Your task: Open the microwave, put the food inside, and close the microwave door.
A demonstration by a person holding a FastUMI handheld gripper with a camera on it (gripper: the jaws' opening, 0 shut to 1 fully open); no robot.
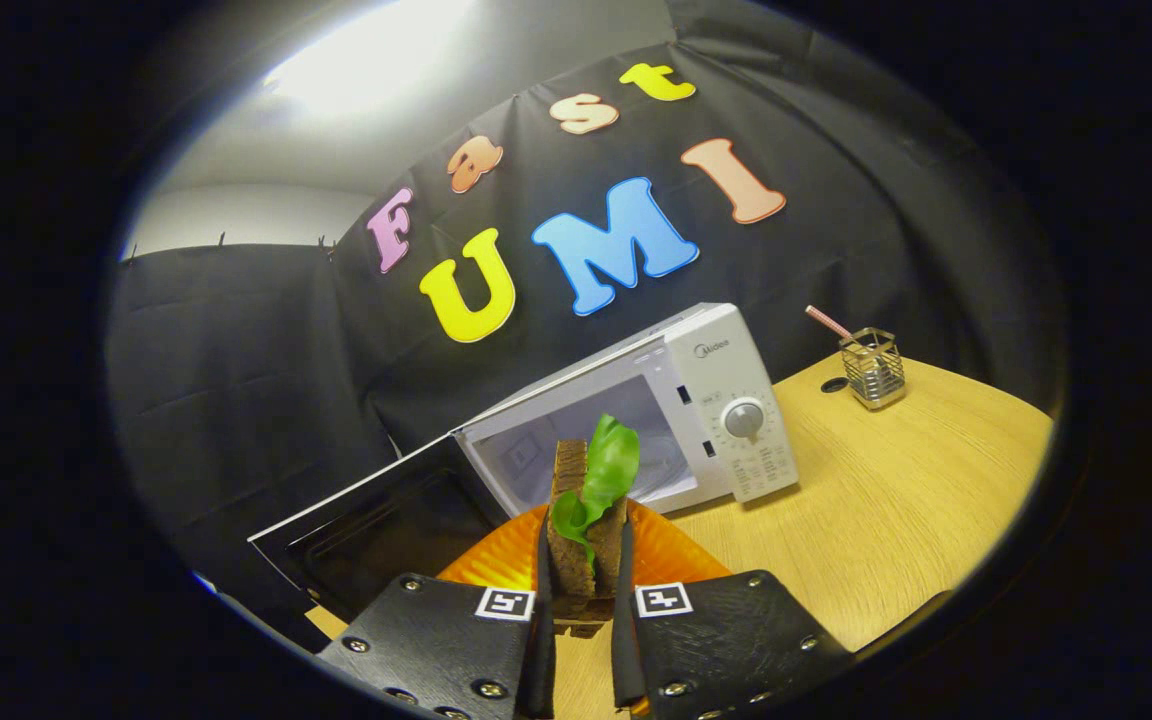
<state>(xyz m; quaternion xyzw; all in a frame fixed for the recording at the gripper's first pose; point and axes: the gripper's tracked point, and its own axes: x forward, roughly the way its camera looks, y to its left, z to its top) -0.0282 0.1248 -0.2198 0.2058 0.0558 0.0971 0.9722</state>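
The tongs (584,600) pinch an upright sandwich (586,520), its length pointing toward the open microwave (636,420).

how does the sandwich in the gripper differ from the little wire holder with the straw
The brown-bread sandwich with green lettuce is pinched between the gripper fingers above an orange plate; the metal wire holder stands free on the wooden table, right of the white microwave. The sandwich is solid and soft-looking; the holder is an open mesh. The sandwich holds lettuce; the holder holds a pink straw. Both stand upright.
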